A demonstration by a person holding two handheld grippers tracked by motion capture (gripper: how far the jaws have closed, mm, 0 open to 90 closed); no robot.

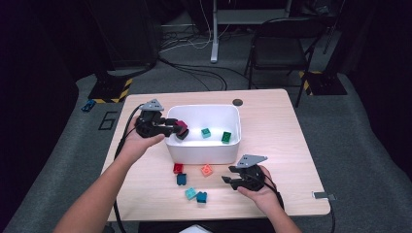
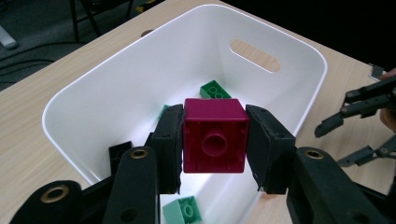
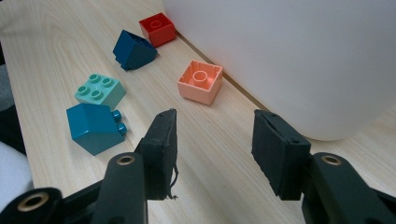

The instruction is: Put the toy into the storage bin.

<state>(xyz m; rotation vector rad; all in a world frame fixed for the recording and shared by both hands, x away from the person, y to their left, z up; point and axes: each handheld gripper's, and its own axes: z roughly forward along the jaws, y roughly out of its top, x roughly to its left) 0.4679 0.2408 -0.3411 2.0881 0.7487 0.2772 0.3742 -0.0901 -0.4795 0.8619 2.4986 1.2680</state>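
Now, at centre-left of the high view, your left gripper (image 1: pixel 179 129) clamps a magenta brick (image 2: pixel 215 136) over the white bin's (image 1: pixel 204 150) left rim. Lower right, your right gripper (image 1: pixel 230 174) hovers with jaws apart, holding nothing, near 5 loose bricks (image 1: pixel 192 180).

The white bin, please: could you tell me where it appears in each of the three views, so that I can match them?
High view: the white bin stands mid-table, beyond the loose bricks.
Left gripper view: it spreads across the middle, seen from above, behind the magenta brick clamped in the left gripper.
Right gripper view: its outer wall takes up the upper right.
Shared landmark: the salmon brick on the table beside the bin's wall.
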